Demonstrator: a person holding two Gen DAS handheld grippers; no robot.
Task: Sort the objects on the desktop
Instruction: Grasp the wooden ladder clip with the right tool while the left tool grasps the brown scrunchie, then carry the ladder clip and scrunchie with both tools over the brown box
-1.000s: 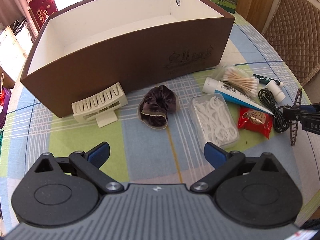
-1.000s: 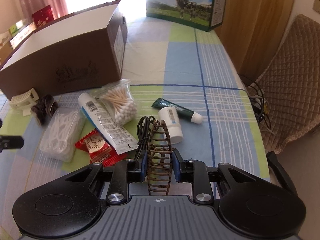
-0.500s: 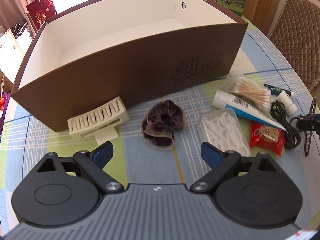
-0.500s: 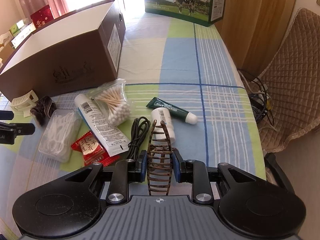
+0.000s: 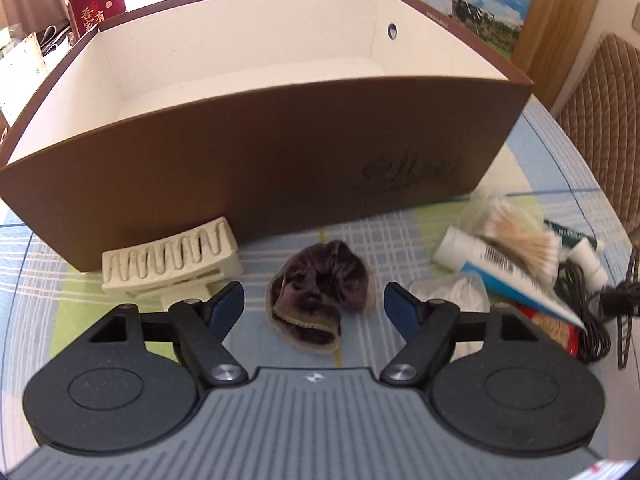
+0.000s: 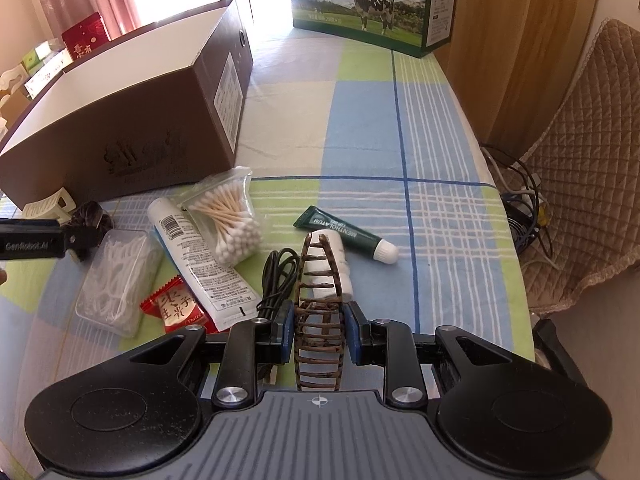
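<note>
Left gripper is narrowing, not yet gripping, around the dark velvet scrunchie lying before the brown box; right gripper is clamping a brown hair claw, awaiting boxing.

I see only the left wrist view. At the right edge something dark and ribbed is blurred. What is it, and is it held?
Observer: It is a brown hair claw clip, and the right gripper is shut on it, above the table.
Operator: My left gripper frames the dark purple scrunchie. What lies under that clip?
Observer: A small white bottle, beside a coiled black cable.
Operator: Any label on the green tube?
Observer: Yes, it reads Mentholatum.
</note>
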